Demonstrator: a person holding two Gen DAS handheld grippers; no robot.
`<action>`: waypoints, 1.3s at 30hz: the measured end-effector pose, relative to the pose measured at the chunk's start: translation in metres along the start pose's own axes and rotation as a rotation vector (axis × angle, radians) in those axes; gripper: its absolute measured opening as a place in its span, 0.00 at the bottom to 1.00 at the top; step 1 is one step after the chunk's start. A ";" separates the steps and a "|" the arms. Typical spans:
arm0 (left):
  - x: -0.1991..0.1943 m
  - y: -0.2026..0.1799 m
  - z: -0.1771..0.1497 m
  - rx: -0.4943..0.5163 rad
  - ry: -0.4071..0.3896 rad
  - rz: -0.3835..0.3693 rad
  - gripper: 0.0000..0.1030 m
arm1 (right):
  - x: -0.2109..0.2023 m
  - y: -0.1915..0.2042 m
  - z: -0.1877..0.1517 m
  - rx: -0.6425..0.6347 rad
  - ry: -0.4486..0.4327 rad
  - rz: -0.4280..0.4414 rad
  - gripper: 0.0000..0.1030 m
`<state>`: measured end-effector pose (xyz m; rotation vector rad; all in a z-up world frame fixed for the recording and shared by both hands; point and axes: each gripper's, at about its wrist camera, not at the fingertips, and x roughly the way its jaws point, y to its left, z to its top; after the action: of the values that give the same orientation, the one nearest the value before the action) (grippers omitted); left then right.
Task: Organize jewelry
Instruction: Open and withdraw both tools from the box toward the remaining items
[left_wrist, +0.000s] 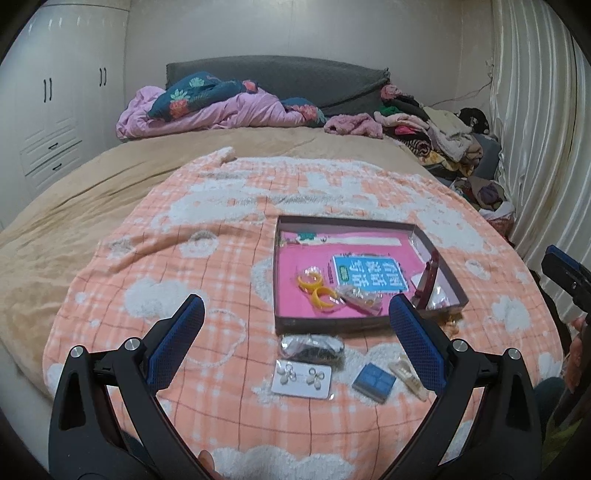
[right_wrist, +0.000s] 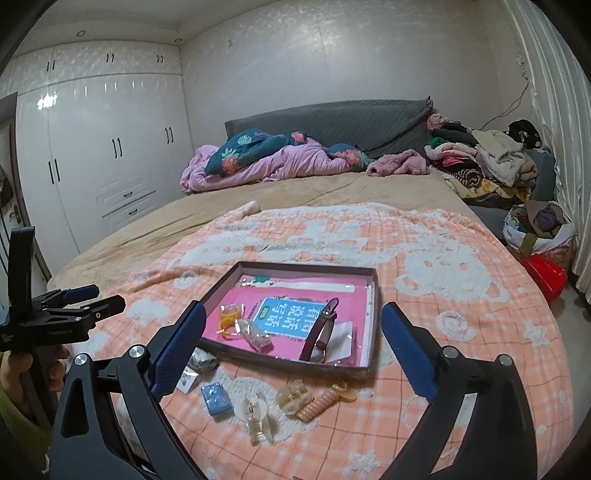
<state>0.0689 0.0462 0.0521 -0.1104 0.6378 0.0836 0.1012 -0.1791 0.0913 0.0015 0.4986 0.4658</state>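
Observation:
A shallow cardboard box (right_wrist: 306, 266) with a pink lining lies on the checked orange blanket (left_wrist: 207, 266). Inside it are two yellow bangles (left_wrist: 317, 290), a blue booklet (right_wrist: 286, 317), a small clear bag (right_wrist: 255, 334) and a maroon-strapped watch (right_wrist: 321, 328) leaning on the near wall. In front of the box lie an earring card (left_wrist: 301, 378), a dark shiny bag (left_wrist: 314, 347), a small blue box (right_wrist: 216, 400), a bagged clip (right_wrist: 256, 417), a claw clip (right_wrist: 293, 397) and a peach spiral tie (right_wrist: 328, 400). My left gripper (left_wrist: 295, 310) and right gripper (right_wrist: 294, 314) both hover open and hold nothing.
The beige bed (right_wrist: 295, 192) carries a crumpled purple quilt (right_wrist: 266, 162) and a pile of clothes (right_wrist: 487, 162) by the grey headboard. White wardrobes (right_wrist: 103, 147) stand on the left. A bag of clothes (right_wrist: 539, 225) and a red bin (right_wrist: 545, 277) sit by the curtain.

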 end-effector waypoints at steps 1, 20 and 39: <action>0.001 0.000 -0.002 0.003 0.005 0.001 0.91 | 0.001 0.001 -0.002 -0.003 0.005 0.000 0.92; 0.028 0.003 -0.039 0.057 0.105 0.024 0.91 | 0.034 0.022 -0.043 -0.046 0.152 0.025 0.92; 0.062 0.016 -0.071 0.056 0.239 0.049 0.91 | 0.102 0.040 -0.111 -0.108 0.414 0.058 0.70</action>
<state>0.0747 0.0555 -0.0429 -0.0504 0.8806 0.1006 0.1125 -0.1118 -0.0491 -0.1873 0.8805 0.5527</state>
